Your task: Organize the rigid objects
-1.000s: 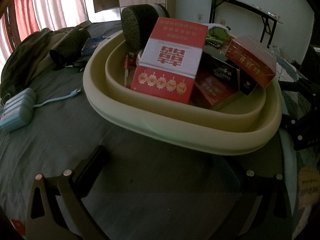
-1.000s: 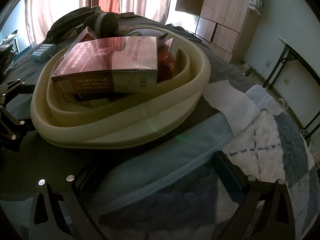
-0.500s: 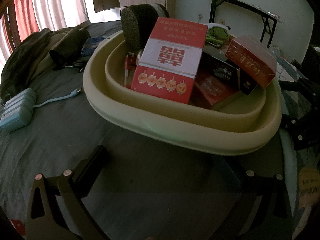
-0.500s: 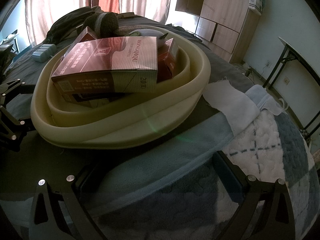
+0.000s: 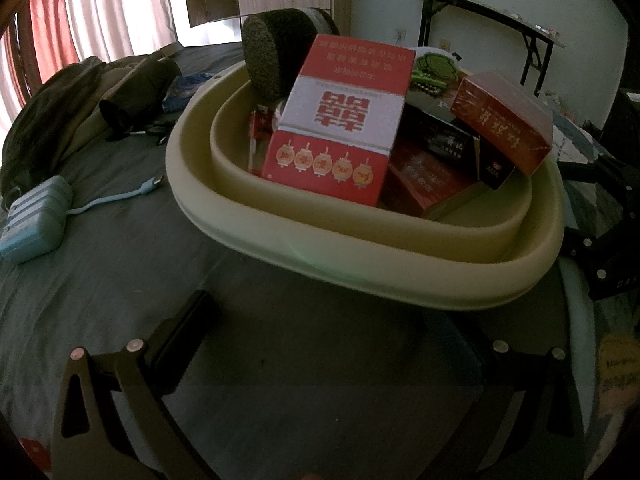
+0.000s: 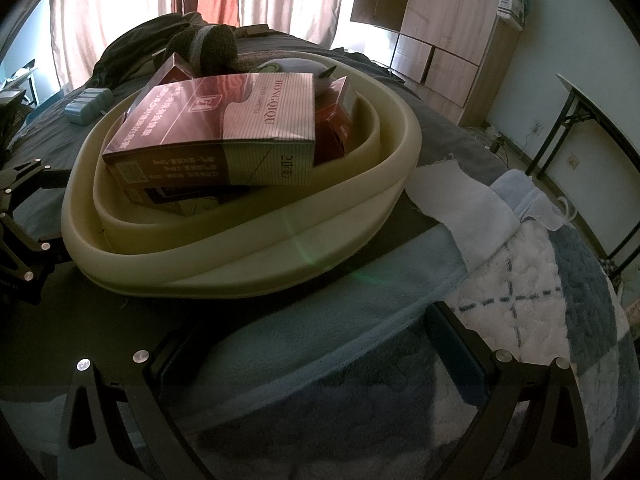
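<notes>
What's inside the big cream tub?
The tub holds stacked boxes: a red-and-white box, a dark red box, more beneath, plus a dark fuzzy thing behind. The tub's bottom is covered.

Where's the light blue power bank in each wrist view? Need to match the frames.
Left wrist: light blue power bank at far left, on the dark bedsheet, left of the cream oval basin.
Right wrist: upper left, behind the basin's far rim.
Shared landmark: the cream oval basin.
</notes>
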`<state>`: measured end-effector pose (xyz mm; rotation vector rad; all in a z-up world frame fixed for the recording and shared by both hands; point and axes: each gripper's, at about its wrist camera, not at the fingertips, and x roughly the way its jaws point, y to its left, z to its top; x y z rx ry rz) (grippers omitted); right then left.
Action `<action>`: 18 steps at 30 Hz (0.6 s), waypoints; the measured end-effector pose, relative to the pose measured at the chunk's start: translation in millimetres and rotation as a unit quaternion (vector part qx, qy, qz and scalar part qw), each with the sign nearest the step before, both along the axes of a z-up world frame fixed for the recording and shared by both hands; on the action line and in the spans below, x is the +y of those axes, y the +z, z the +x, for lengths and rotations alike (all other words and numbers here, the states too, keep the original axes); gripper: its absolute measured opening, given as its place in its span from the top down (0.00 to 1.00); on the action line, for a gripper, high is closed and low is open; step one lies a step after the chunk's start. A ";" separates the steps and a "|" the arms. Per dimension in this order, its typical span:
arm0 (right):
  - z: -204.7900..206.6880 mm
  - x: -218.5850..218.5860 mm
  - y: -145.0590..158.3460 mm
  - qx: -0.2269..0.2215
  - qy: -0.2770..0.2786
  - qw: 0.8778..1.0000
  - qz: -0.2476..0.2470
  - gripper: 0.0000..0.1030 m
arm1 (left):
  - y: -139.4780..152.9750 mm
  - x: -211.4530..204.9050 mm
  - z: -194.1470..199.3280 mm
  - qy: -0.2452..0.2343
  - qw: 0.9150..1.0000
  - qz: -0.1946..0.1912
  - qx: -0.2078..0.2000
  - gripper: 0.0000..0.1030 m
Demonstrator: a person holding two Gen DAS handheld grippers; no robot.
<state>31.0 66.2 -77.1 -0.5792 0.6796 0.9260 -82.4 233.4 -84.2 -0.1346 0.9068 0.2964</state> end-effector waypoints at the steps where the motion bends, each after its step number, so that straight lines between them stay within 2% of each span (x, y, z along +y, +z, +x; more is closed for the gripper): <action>1: 0.7 -0.2 0.0 0.000 0.000 1.000 0.000 0.00 | 0.0 0.4 0.2 0.000 1.000 0.001 0.000 0.00; 18: 0.0 0.0 0.0 0.000 0.000 1.000 0.000 0.00 | 0.6 2.3 2.4 -0.001 1.000 -0.001 0.000 0.00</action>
